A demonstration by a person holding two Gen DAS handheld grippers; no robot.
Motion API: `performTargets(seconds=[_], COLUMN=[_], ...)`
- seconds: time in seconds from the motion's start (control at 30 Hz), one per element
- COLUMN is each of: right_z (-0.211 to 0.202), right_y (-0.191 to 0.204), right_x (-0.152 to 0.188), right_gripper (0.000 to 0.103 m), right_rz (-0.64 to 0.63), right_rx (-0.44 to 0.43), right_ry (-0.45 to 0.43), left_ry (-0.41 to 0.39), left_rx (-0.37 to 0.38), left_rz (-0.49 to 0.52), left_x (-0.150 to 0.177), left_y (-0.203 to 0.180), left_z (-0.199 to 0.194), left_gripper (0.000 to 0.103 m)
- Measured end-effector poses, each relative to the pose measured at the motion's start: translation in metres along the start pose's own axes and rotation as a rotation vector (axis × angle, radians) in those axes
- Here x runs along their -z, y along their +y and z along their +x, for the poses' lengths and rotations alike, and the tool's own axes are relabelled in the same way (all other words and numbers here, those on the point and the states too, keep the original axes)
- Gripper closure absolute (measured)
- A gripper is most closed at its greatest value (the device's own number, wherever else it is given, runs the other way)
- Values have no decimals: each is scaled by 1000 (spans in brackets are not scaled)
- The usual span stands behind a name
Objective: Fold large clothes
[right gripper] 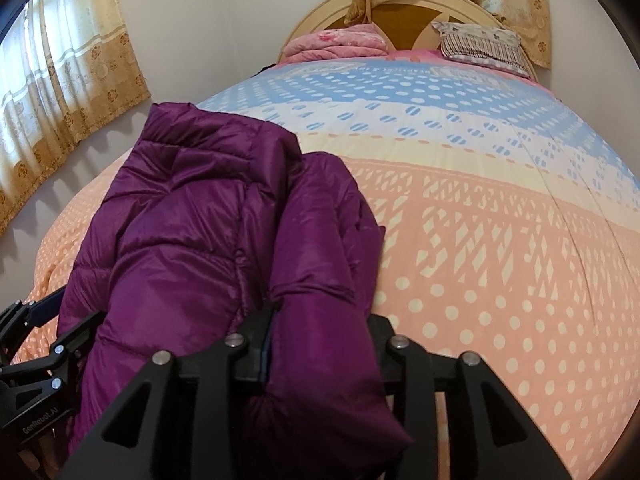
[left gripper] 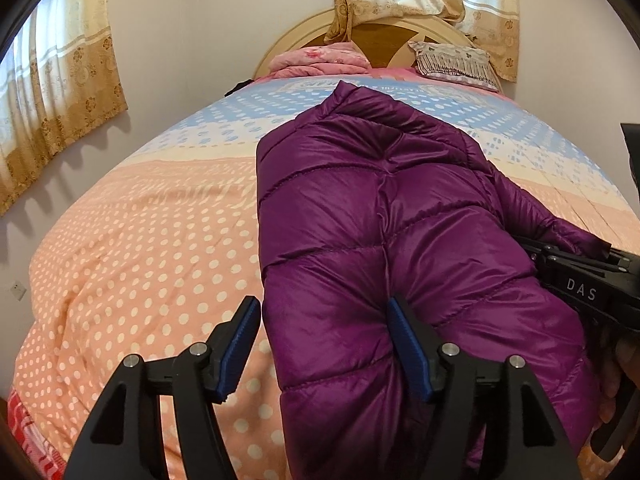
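Nearest the lens, the right gripper (right gripper: 267,354) had its 2 fingers pressed together on a fold of the glossy purple quilted down jacket (right gripper: 208,240), the fabric bunched over and around them. The jacket lay lengthwise on the bed with its peach, cream and blue polka-dot quilt (left gripper: 140,248), collar end towards the headboard, one side already doubled over the body.

The main risk looked to be slippage: the shell is slick and puffy, so a thin pinch could slide out as the fold is carried across, and trapped air could make the panel spring back open. Pulling with only 1 side held could also drag the whole jacket across the quilt instead of folding it.

The left gripper (left gripper: 320,344) had its 2 blue-padded fingers (left gripper: 408,352) wide apart, holding nothing; the jacket's left edge lay between them, the right-hand pad against or just over the fabric, the other above bare quilt. Far off, a folded pink blanket (left gripper: 316,60) and a small patterned pillow (left gripper: 452,62) sat by the headboard.
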State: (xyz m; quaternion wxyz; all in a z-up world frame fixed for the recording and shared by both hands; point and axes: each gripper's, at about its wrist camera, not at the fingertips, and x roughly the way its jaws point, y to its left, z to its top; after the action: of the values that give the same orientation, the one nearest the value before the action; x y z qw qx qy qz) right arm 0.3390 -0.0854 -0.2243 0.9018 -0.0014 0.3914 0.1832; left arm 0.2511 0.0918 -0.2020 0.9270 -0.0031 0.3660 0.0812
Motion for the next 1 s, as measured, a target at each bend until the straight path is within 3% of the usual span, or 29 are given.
performTargets(seconds=[0.17, 0.27, 0.53, 0.7, 0.83, 1.0], right_z=[-18, -49, -181, -248, -271, -270], right_y=[-4, -6, -3, 13, 20, 24], right_x=[-1, 0, 12, 27, 30, 25], right_gripper=[61, 57, 45, 40, 39, 37], right_rz=[18, 20, 32, 24, 14, 4], right_rx=[9, 20, 68, 83, 84, 84], right_ry=[-23, -57, -226, -332, -377, -393], left_ry=[-18, -39, -210, -279, -325, -348], left_rx=[-36, -45, -117, -73, -59, -68], left_rz=[-8, -35, -86, -117, -115, -111], left_x=[-1, -6, -5, 8, 8, 5], left_y=[1, 6, 19, 17, 12, 10], left_z=[-17, -37, -151, -217, -243, -250], left_gripper=[37, 37, 37, 36, 36, 36])
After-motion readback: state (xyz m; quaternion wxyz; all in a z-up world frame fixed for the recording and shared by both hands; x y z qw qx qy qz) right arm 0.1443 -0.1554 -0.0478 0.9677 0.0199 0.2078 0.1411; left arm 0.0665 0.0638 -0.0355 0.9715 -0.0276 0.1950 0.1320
